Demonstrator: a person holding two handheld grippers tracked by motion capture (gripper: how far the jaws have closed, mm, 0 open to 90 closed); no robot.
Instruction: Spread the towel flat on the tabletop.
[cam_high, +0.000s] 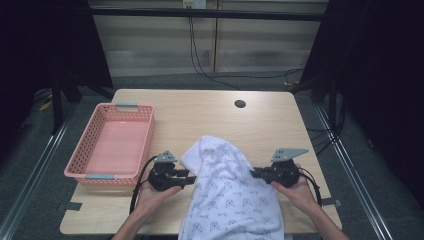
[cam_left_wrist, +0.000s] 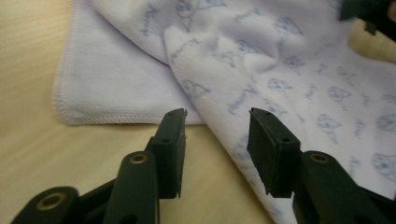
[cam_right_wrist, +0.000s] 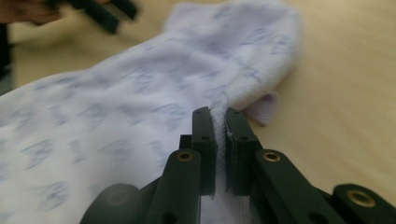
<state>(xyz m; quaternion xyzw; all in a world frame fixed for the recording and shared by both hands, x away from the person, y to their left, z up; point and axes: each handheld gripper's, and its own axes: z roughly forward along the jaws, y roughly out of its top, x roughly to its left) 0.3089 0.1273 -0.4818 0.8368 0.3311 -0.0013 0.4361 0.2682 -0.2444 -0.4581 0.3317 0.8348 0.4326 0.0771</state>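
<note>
I'd bite the towel (cam_high: 227, 192)'s left hem next, matching the right grip, then pull both edges evenly. Towel lies rumpled at the table (cam_high: 210, 112)'s near middle. Left gripper (cam_left_wrist: 217, 133): jaws part open, empty, at the hem. Right gripper (cam_right_wrist: 220, 122): pinched onto the right edge.

The towel's (cam_high: 230, 195) blue print may include lettering, but none is legible.
</note>
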